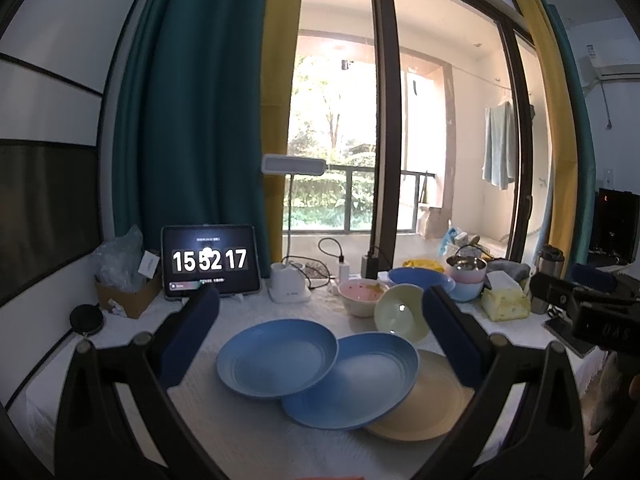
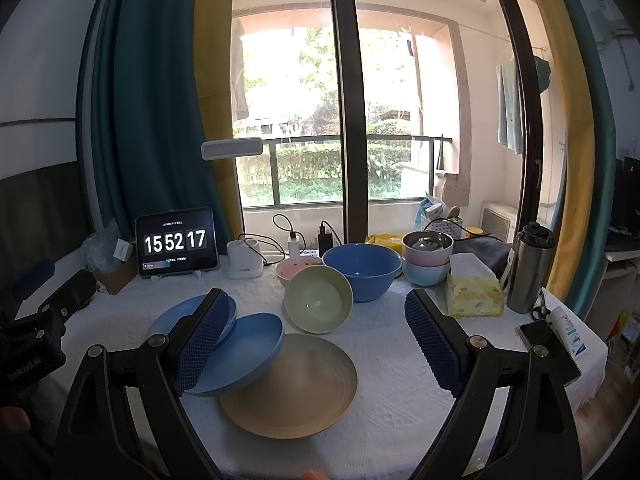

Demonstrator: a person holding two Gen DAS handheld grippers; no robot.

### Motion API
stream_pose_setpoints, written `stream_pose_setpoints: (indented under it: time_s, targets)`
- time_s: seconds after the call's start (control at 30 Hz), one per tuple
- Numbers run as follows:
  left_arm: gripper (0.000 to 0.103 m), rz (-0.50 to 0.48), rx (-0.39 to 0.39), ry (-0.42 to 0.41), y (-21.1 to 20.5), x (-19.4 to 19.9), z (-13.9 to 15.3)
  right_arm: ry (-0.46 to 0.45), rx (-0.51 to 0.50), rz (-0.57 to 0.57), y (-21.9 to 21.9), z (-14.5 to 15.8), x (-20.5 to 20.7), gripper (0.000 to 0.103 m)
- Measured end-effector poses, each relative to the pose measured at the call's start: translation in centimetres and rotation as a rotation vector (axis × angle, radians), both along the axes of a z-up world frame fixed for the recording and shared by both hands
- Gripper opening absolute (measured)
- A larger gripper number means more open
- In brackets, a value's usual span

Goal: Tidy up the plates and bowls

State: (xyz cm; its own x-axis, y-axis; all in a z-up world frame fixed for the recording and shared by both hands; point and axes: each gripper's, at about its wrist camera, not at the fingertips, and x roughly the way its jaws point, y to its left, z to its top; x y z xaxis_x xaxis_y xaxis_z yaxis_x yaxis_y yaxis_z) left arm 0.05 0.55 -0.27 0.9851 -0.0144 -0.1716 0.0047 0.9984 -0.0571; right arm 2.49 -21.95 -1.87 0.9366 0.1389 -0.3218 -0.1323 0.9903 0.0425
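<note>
Three plates overlap on the white cloth: a blue plate [image 1: 276, 356] on a second blue plate [image 1: 352, 384], which leans on a tan plate [image 1: 424, 404] [image 2: 296, 384]. Behind them a pale green bowl [image 2: 320, 300] tilts on its side, with a pink bowl [image 2: 294, 270] and a large blue bowl [image 2: 362, 268] behind it. A steel bowl sits in a stack of pink and light blue bowls [image 2: 426, 260]. My left gripper [image 1: 320, 296] is open above the blue plates and holds nothing. My right gripper [image 2: 316, 298] is open too, hovering over the tan plate.
A tablet clock [image 2: 176, 242] and a lamp base [image 2: 244, 260] stand at the back, beside chargers and cables. A tissue box [image 2: 474, 292], a steel flask [image 2: 530, 268], a phone [image 2: 548, 344] and scissors crowd the right edge. A cardboard box [image 1: 128, 292] sits back left.
</note>
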Motion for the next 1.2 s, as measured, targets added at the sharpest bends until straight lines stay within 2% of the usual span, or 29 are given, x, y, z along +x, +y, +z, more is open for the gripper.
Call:
stream_pose_setpoints:
  time_s: [0.37, 1.2]
  targets:
    - [0.102, -0.011, -0.042, 0.071, 0.8, 1.8, -2.3, 0.064, -0.027, 0.026, 0.9, -1.6, 2.2, 0.092]
    - [0.101, -0.017, -0.170, 0.457, 2.5, 9.7, -13.5, 0.349, -0.066, 0.155, 5.4, -9.8, 11.7, 0.090]
